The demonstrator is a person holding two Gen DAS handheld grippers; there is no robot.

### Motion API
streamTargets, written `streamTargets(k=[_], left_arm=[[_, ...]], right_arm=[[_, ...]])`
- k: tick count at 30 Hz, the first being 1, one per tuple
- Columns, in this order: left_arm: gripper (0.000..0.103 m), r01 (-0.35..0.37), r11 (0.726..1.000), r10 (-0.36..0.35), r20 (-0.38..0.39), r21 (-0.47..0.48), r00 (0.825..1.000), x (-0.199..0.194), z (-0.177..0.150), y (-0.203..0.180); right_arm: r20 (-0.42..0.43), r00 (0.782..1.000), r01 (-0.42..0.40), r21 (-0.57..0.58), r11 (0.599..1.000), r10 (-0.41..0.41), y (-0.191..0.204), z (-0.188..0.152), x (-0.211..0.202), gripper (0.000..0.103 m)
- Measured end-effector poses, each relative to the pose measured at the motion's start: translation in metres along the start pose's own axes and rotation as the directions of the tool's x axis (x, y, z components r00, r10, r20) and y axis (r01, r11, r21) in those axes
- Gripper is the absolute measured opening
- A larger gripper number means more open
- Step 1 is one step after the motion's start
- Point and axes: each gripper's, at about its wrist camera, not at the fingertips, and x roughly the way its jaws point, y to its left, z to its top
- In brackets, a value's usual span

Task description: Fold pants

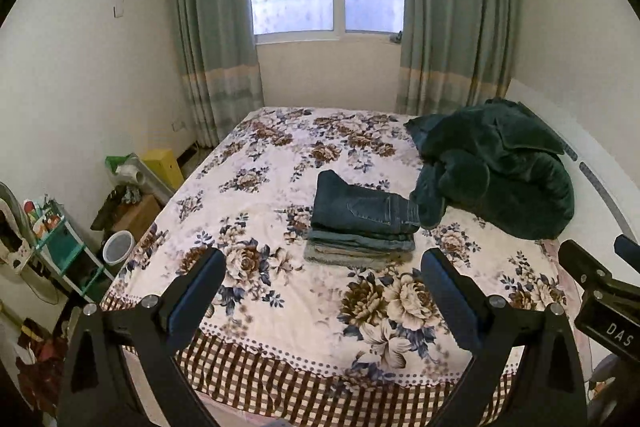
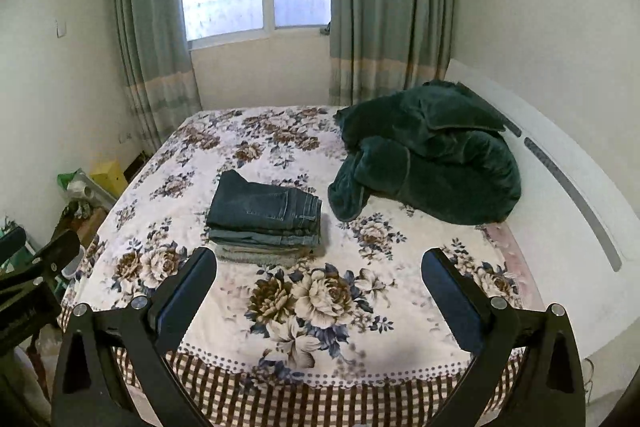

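Black fingers with blue pads are framing the bottom of both wrist views: the left gripper [image 1: 323,291] and the right gripper [image 2: 319,291] are each standing spread wide and holding nothing, hovering over the near edge of the bed [image 2: 304,359].

Beyond them, at about twelve o'clock in the left view and eleven o'clock in the right, the folded pants [image 2: 266,207] are lying on top of a stack of folded clothes [image 1: 360,247] mid-bed. A dark green blanket [image 2: 432,163] is slumping at one to two o'clock, its edge just beside the stack.

The top pair is looking finished, so I judge the sensible move is to leave the stack square, avoid snagging the blanket, and look for another pair; none unfolded is showing.
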Motion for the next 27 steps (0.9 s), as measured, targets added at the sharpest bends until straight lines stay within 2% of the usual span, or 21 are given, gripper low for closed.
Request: streamTargets(k=[5,11,27], left_arm=[[0.1,0.013,1.0,-0.013,0.021,-0.007,1.0,-0.017,-0.003,0.009],[0.103,0.009,1.0,-0.008,0.037,-0.021,0.999,-0.031,-0.005,0.016],[0.103,-0.017,1.0,0.018,0.073,-0.013,0.997,-0.045,0.005,0.016]], right_arm=[[0.032,0.999,0.005,-0.013,1.0,-0.004,0.012,-0.002,-0.035,0.103],[0.055,0.998,-0.004,-0.024,1.0,0.005,0.021,0.0,-0.054,0.103],[0.064,0.998,-0.024,-0.025,0.999,0.025,0.021,0.012,-0.058,0.103]])
